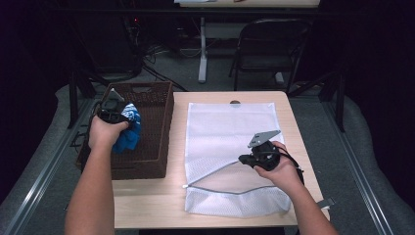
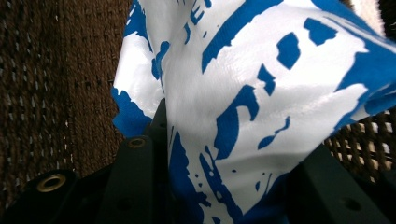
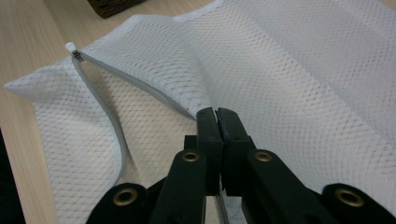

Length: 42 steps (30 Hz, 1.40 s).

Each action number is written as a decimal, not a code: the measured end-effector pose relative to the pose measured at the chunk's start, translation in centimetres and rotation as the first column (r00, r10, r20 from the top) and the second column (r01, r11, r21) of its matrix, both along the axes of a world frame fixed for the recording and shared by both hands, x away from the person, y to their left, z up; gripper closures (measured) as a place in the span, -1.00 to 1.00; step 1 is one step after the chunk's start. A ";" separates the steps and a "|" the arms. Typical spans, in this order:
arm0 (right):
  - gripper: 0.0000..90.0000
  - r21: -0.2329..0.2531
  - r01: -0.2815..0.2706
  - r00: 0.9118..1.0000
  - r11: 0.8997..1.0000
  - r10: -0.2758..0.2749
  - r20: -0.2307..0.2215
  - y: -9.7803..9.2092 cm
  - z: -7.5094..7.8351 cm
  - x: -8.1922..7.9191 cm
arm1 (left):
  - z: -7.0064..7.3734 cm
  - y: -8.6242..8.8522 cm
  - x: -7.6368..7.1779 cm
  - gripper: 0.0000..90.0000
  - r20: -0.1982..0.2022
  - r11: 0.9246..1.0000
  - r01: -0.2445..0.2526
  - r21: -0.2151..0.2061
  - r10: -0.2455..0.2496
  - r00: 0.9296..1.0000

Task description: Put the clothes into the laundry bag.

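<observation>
A white mesh laundry bag (image 1: 230,147) lies flat on the wooden table, its zipper open along the near part. My right gripper (image 1: 244,159) is shut on the upper edge of that opening and lifts it a little; the right gripper view shows the jaws pinched on the mesh (image 3: 280,93) beside the grey zipper (image 3: 112,121). Over the brown wicker basket (image 1: 151,147) my left gripper (image 1: 125,116) is shut on a blue and white printed cloth (image 1: 128,132), which hangs from it. In the left gripper view the cloth (image 2: 261,102) drapes between the jaws.
The basket stands at the table's left edge, beside the bag. A dark folding chair (image 1: 271,46) and a table leg (image 1: 202,49) stand beyond the far edge. Bare wood (image 1: 147,200) lies at the near left of the table.
</observation>
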State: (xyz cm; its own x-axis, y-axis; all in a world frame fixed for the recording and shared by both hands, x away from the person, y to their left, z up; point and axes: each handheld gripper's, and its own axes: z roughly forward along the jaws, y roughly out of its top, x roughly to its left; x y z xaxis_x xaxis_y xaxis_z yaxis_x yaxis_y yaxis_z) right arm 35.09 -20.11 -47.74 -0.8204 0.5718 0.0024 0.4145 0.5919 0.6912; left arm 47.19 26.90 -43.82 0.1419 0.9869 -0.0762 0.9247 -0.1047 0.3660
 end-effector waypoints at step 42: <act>0.96 0.002 0.006 1.000 1.000 -0.006 0.005 -0.2 0.2 -0.1 | 5.7 -7.7 -4.8 0.34 -0.023 0.914 0.402 0.064 -0.401 0.916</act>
